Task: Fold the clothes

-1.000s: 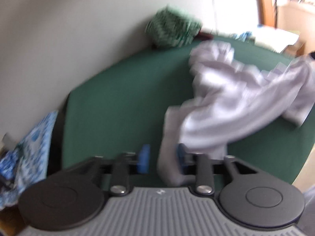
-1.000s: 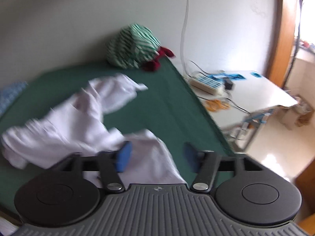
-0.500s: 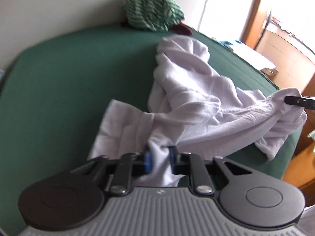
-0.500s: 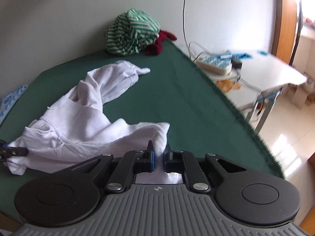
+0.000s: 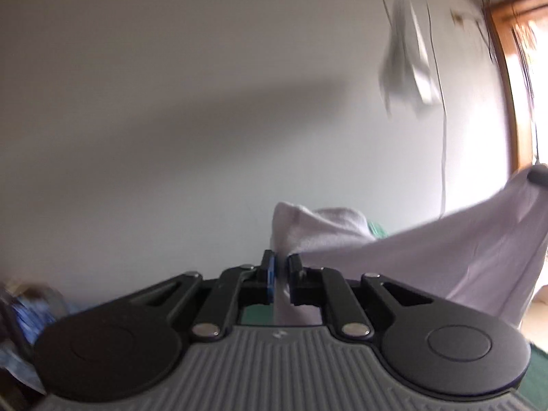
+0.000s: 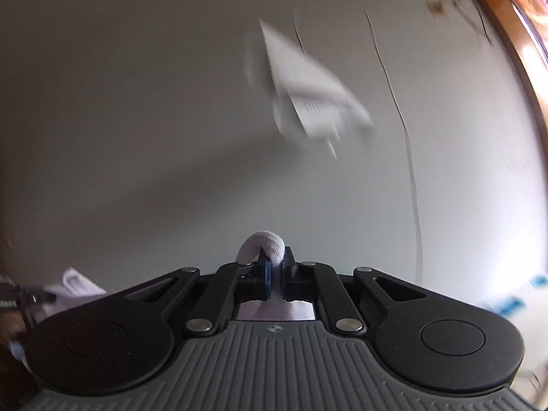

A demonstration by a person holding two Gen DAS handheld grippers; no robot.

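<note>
A white garment hangs stretched in the air between my two grippers. The left gripper has a bunched edge of it between its pads, and its jaws are closing on the cloth. At the right edge of the left wrist view, the dark tip of the right gripper holds the garment's other end. In the right wrist view the right gripper is shut on a rolled hem of the white garment. The left gripper shows blurred at the far left with cloth beside it.
Both cameras face a pale wall with a blurred white object fixed on it and a thin cable running down. A corner of the green table shows low right. A blue patterned cloth lies at the far left.
Both grippers shut on edges of the white garment on the table, then rose with it and tilted up. The views now face the wall, and the garment is stretched between them.
</note>
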